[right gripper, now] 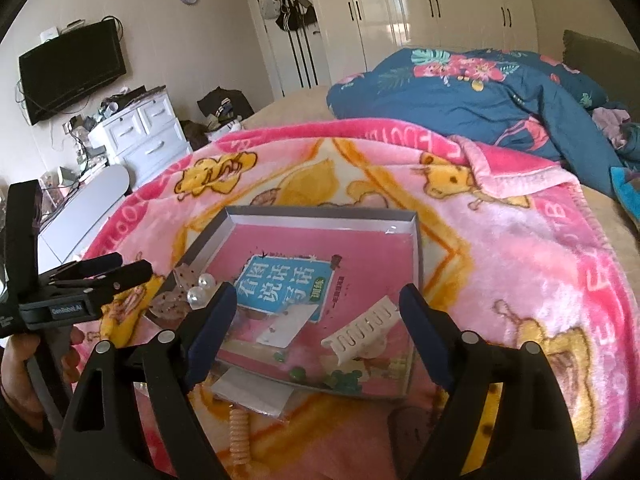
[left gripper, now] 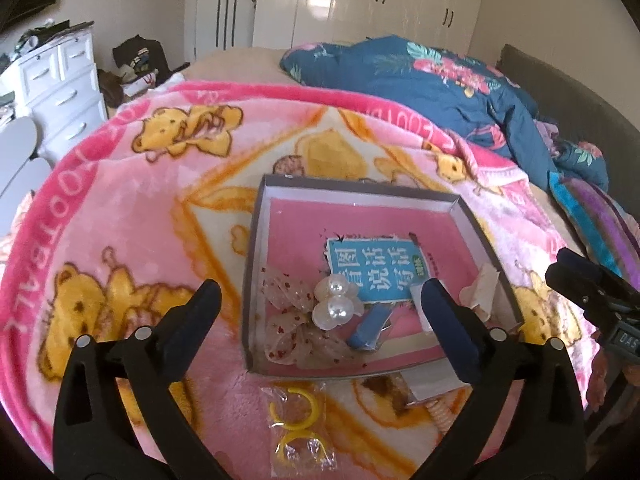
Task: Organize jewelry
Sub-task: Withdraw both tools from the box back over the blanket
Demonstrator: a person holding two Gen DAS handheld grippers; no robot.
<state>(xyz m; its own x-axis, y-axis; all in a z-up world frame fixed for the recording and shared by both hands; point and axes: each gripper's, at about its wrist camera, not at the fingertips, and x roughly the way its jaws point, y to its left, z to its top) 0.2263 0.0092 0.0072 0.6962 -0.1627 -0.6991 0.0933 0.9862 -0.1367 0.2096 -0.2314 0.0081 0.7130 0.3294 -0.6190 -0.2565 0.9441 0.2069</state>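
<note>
One tray, and a small count of trinkets

One grey tray (left gripper: 256,240) holds one pink book (left gripper: 372,272), one bow clip (left gripper: 320,316) with three pearls, one blue clip (left gripper: 366,330) and one white comb (right gripper: 362,332); at the lower centre, one packet (left gripper: 298,424) holds two yellow rings.

Home bedroom, bed (right gripper: 520,92), wardrobe (right gripper: 432,4), wall television (right gripper: 72,68)

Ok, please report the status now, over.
Left tongs open, empty. Right tongs open, empty. Pearl bow clip and white comb in box. Yellow rings bag outside.
</note>
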